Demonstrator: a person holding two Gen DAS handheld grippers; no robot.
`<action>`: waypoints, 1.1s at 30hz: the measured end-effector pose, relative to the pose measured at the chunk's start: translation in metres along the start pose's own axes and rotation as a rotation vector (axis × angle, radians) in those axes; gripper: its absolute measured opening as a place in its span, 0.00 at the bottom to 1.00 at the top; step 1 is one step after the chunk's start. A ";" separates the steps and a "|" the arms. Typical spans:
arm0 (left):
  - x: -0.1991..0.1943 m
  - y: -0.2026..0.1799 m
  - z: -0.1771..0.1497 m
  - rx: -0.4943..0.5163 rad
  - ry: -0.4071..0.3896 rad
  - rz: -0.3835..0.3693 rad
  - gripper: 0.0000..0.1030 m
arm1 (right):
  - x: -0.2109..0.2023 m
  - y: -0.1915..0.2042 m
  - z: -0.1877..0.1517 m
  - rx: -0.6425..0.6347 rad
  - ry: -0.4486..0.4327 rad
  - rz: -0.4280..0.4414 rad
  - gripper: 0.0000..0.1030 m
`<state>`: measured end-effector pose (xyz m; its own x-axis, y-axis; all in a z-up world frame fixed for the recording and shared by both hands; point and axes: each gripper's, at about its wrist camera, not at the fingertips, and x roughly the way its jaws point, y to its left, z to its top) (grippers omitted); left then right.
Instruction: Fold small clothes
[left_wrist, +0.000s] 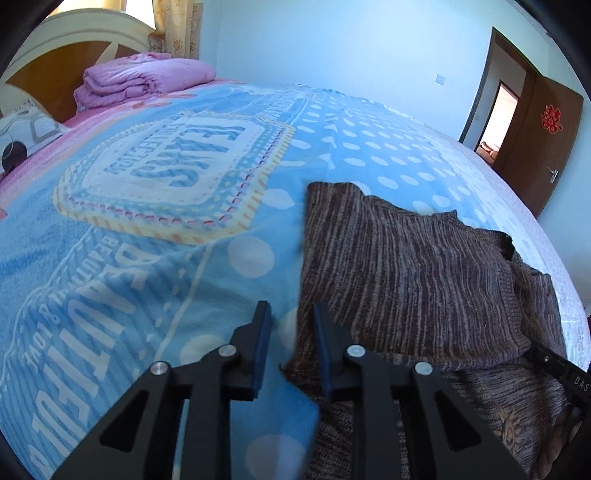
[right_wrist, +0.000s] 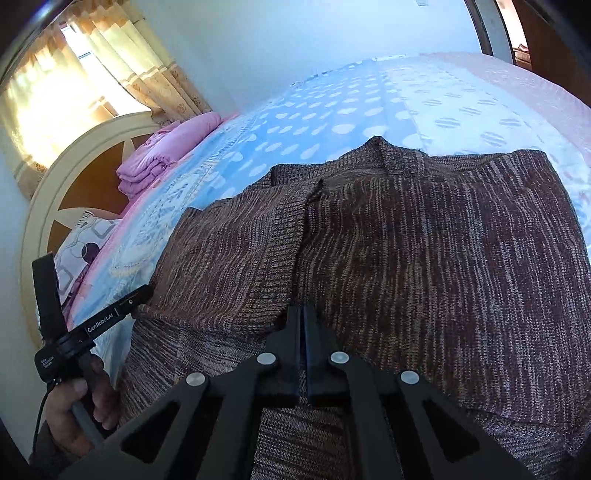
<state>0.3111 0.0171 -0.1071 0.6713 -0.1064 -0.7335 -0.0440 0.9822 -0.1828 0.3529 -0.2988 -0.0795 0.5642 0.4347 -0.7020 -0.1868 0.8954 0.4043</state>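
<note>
Two black grippers are at work over one brown striped knitted sweater (right_wrist: 424, 266), which lies partly folded on a bed with a blue dotted blanket (left_wrist: 147, 258). The left gripper (left_wrist: 290, 317) is open a little way, and the sweater's left edge sits right between its blue-padded fingers (left_wrist: 261, 343) — not pinched. The right gripper (right_wrist: 303, 317) is closed tight on the sweater near a ribbed edge. A folded pink quilt (left_wrist: 144, 79) rests by the cream and brown headboard (right_wrist: 55, 206), well apart from the sweater.
</note>
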 end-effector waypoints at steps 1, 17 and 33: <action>0.000 0.001 0.000 -0.007 0.001 -0.004 0.28 | 0.000 -0.001 0.000 0.005 -0.001 0.009 0.04; -0.006 -0.005 -0.006 0.039 -0.010 0.135 0.65 | -0.023 0.014 -0.011 -0.073 -0.014 -0.071 0.74; -0.031 -0.007 -0.017 0.077 -0.004 0.054 0.74 | -0.083 -0.012 -0.059 -0.052 -0.035 -0.123 0.75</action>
<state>0.2777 0.0113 -0.0939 0.6728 -0.0523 -0.7380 -0.0238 0.9955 -0.0922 0.2606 -0.3401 -0.0604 0.6126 0.3187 -0.7233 -0.1555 0.9458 0.2850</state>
